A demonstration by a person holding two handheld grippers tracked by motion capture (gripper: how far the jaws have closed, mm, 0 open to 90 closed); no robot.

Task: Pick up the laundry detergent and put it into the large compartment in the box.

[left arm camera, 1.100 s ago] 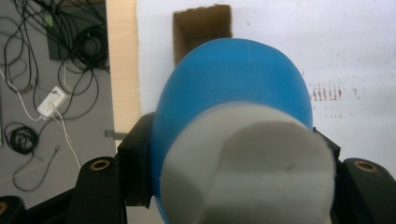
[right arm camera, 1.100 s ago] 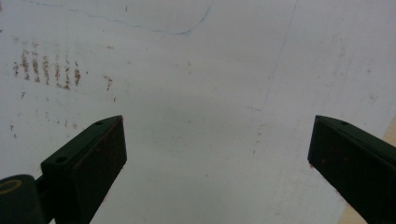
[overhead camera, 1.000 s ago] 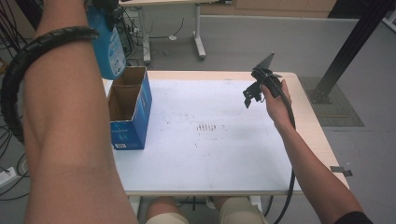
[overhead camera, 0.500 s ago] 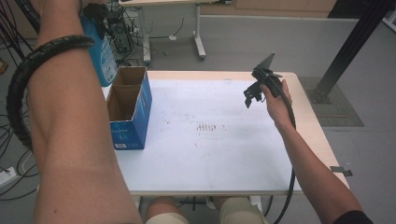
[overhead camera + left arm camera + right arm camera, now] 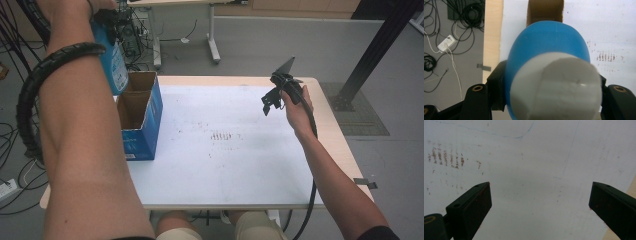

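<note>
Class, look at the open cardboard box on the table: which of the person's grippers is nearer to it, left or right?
Left. The left gripper, shut on a blue bottle, is above the cardboard box. The right gripper, open, is far across the table, over its opposite side.

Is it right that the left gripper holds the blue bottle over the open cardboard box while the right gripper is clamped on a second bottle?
Not quite. The right gripper is open and empty, as the right gripper view shows. The left gripper does hold the blue bottle above the cardboard box.
</note>
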